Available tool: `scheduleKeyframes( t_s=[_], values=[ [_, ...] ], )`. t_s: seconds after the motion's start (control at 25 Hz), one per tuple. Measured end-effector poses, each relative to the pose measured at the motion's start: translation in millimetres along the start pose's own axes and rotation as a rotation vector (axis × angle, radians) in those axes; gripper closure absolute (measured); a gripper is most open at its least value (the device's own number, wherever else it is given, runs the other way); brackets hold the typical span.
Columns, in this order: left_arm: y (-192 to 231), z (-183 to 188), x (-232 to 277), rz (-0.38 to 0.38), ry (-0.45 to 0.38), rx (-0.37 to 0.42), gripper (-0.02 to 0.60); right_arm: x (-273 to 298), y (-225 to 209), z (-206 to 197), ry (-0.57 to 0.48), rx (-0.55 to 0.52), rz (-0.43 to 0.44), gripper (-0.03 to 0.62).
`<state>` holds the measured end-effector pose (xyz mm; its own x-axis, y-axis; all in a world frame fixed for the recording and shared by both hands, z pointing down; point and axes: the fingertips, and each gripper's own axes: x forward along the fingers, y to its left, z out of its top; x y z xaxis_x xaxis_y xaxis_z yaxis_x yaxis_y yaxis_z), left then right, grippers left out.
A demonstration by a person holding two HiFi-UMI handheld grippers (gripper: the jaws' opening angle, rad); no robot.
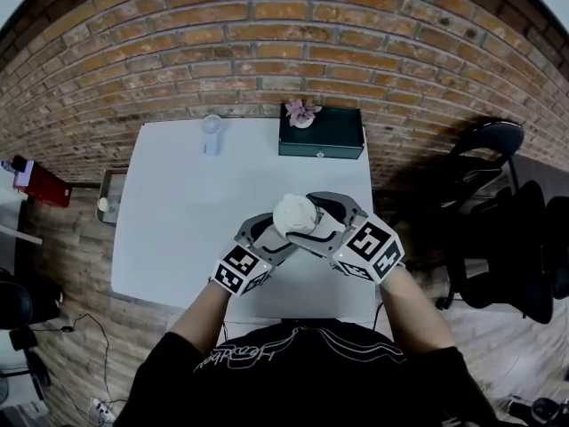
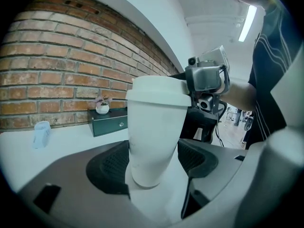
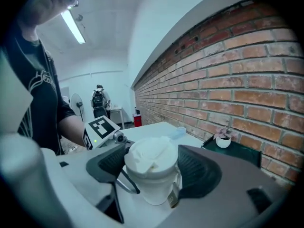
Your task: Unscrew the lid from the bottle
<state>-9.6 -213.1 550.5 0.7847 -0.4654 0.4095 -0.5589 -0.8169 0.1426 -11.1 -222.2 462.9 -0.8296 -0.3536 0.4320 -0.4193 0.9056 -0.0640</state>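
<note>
1. White tapered plastic bottle (image 2: 154, 137) is sitting upright between the two tools, over the near part of the white surface (image 1: 178, 203), close to the person's chest. Whether its base is resting on that surface cannot be told.
2. The left tool (image 2: 152, 164) is standing wide, its black pads pressing on the lower body of the bottle from both sides.
3. The right tool (image 3: 154, 167) is reaching in from the opposite side, its pads closing on the white rounded lid (image 3: 153, 156) and holding it.
4. Risk, as a judgement: the smooth, narrowing body is giving the left pads little to bite on, so the bottle may be turning together with the lid instead of staying put.
5. The domed lid is offering a shallow hold; the right pads could be sliding up and off under a twist.
6. Uneven pulling might be tipping the bottle, and a freed lid could be dropping.
7. Writing: the bottle is showing no readable brand. A small tag at its side is appearing too blurred to read. The cubes are carrying square black-and-white markers only, and the script across the black shirt is not coming out legibly.
</note>
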Motion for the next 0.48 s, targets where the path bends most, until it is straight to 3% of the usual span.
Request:
scheduleKeyframes(
  t_s=[0.48],
  values=[
    [-0.8,-0.1,-0.6,-0.004,0.010,0.006,0.244,2.0,9.1,-5.3,0.203,-0.314,0.410,0.255]
  ],
)
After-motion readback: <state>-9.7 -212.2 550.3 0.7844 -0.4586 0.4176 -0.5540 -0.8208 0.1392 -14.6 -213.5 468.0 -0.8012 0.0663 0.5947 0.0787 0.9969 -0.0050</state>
